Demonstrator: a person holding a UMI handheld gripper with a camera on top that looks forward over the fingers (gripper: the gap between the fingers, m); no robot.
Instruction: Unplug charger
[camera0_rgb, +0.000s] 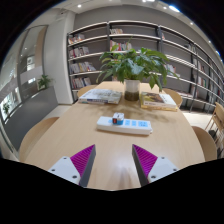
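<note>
A white power strip (124, 124) lies flat on the round wooden table (70, 135), beyond my fingers and a little right of centre. A small white charger (118, 118) is plugged into its left part and stands up from it. My gripper (113, 160) is well short of the strip, above the near table. Its two fingers with magenta pads (84, 159) stand wide apart with only bare tabletop between them.
A potted green plant (134, 68) stands at the table's far side. Stacks of books or magazines lie left (100, 96) and right (158, 99) of it. Chair backs (204, 140) ring the table. Bookshelves (95, 50) line the back wall.
</note>
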